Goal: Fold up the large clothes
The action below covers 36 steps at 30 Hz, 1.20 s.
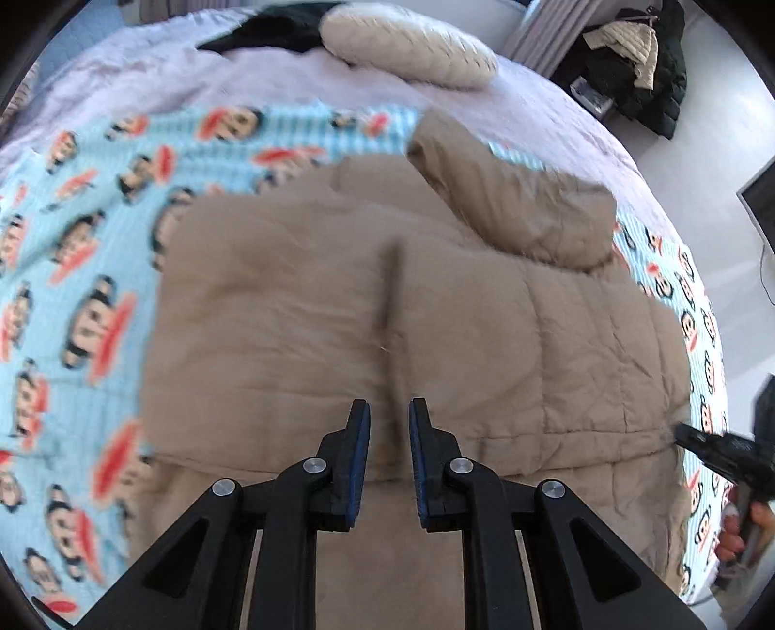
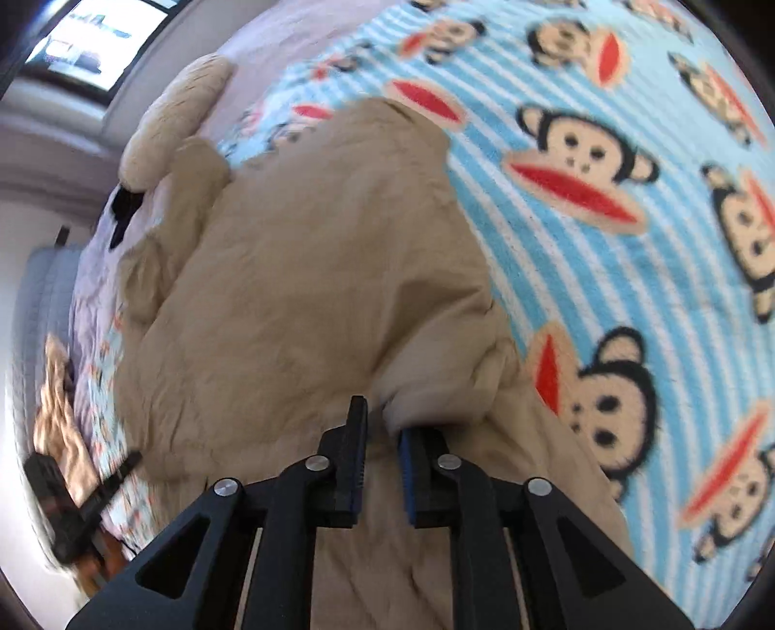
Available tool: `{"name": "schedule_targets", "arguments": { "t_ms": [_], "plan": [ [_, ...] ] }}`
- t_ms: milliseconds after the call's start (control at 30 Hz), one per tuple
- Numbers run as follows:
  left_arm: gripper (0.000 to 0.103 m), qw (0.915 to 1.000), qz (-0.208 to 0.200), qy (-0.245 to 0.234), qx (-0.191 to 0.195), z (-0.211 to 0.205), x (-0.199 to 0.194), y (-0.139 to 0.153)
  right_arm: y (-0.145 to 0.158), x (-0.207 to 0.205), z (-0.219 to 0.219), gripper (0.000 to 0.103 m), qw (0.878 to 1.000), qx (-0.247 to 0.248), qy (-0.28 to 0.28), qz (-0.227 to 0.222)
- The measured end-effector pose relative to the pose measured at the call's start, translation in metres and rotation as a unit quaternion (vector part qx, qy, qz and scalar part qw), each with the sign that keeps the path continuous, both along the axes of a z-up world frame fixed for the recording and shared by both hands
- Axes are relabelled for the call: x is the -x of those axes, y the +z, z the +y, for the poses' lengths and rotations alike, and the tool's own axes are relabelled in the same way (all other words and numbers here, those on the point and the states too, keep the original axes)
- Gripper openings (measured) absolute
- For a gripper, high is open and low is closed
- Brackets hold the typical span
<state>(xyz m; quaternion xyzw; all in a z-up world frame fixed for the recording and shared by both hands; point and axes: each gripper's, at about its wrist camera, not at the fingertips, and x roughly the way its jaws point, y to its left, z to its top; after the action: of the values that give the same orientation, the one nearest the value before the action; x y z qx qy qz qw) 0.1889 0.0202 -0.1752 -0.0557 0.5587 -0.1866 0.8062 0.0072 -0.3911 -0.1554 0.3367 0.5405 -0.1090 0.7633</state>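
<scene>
In the left wrist view, a tan padded jacket lies spread on the bed over a blue striped monkey-print blanket, one sleeve folded across its upper right. The left hand-held gripper hovers over the hem with its jaws apart, holding nothing. A cream pillow lies beyond. To fold well, I would pinch the hem at matching points on both sides and carry it evenly toward the collar.

In the right wrist view, the right hand-held gripper sits at a bunched fold of the jacket; its jaws stand narrowly apart and whether they pinch cloth I cannot tell. No containers show in either view.
</scene>
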Motion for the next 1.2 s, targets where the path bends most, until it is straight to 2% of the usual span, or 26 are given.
{"name": "schedule_targets", "arguments": {
  "t_ms": [133,200,300,400,533,700,867,900,967,1000,1033,1100,1133,1200],
  "plan": [
    [0.018,0.9994,-0.028,-0.006,0.021,0.003,-0.010,0.024,0.041,0.019,0.005,0.016,0.995,0.087,0.024,-0.048],
    [0.018,0.9988,-0.038,-0.020,0.024,-0.011,-0.014,0.027,0.048,0.013,-0.002,0.016,0.992,0.109,0.020,-0.061],
    [0.018,0.9981,-0.046,-0.041,0.000,-0.042,-0.021,0.010,0.036,-0.014,-0.020,0.016,0.994,0.090,0.015,-0.065],
    [0.018,0.9956,-0.048,-0.044,-0.068,-0.064,-0.031,-0.025,0.008,-0.038,-0.023,0.016,0.994,0.104,0.026,-0.028],
    [0.018,0.9979,-0.027,-0.038,-0.045,-0.066,-0.045,-0.051,-0.022,-0.043,-0.034,0.014,0.996,0.088,-0.001,-0.008],
    [0.018,0.9967,-0.032,-0.045,-0.060,-0.071,-0.051,-0.052,-0.035,-0.048,-0.040,0.014,0.996,0.088,-0.019,-0.008],
    [0.018,0.9956,-0.041,-0.036,-0.077,-0.058,-0.038,-0.029,-0.022,-0.046,-0.036,0.016,0.995,0.097,-0.011,0.000],
    [0.018,0.9957,-0.041,-0.034,-0.076,-0.053,-0.034,-0.025,-0.018,-0.043,-0.033,0.017,0.995,0.097,-0.010,-0.002],
    [0.018,0.9957,-0.041,-0.029,-0.078,-0.044,-0.027,-0.018,-0.010,-0.030,-0.029,0.028,0.995,0.095,-0.011,-0.009],
    [0.018,0.9953,-0.043,-0.024,-0.083,-0.041,-0.023,-0.015,-0.005,-0.024,-0.026,0.038,0.995,0.093,-0.011,-0.015],
    [0.018,0.9949,-0.045,-0.021,-0.088,-0.038,-0.019,-0.013,-0.002,-0.021,-0.024,0.043,0.995,0.092,-0.012,-0.019],
    [0.018,0.9944,-0.045,-0.019,-0.093,-0.032,-0.010,-0.009,0.005,-0.013,-0.018,0.045,0.995,0.096,-0.013,-0.023],
    [0.024,0.9944,-0.043,-0.018,-0.095,-0.030,-0.007,-0.007,0.008,-0.008,-0.015,0.046,0.995,0.095,-0.012,-0.024],
    [0.096,0.9947,-0.040,-0.007,-0.094,-0.024,0.003,-0.004,0.011,-0.001,-0.011,0.050,0.996,0.085,-0.015,-0.024]
  ]
}}
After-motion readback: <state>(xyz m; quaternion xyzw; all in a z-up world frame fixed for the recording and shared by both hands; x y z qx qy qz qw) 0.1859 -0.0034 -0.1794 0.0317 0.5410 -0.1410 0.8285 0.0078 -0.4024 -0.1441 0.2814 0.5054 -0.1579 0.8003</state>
